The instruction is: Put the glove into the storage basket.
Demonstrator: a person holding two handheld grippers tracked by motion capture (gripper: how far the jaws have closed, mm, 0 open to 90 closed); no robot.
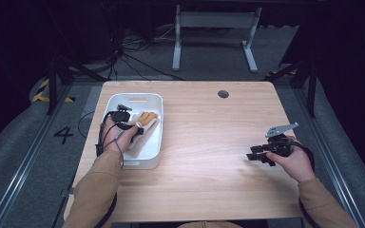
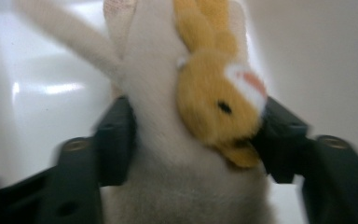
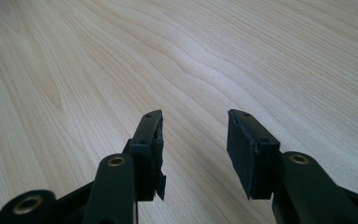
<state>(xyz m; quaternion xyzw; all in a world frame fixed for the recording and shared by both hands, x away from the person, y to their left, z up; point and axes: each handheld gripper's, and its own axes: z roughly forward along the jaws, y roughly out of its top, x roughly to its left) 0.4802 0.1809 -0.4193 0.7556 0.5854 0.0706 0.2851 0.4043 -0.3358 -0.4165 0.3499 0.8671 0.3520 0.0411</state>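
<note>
Plush toy going into the white bin, my left jaws let go around it.

My left gripper (image 1: 134,127) is down inside the white bin (image 1: 154,142) at the left of the tabletop (image 1: 209,142), and the plush toy (image 2: 186,116) lies between its jaws; they stand spread beside the cream body and the yellow-orange head, and from the blurred left gripper view I judge they no longer squeeze it. The toy looks light, soft and squashy, so I expect it to give under pressure and sag at its limp arm; nothing on it seems fragile or slippery. If I need it again, I would take it across the thick cream body rather than the floppy limb. My right gripper (image 3: 193,140) hovers over bare wood at the right, jaws parted and holding nothing.
</note>
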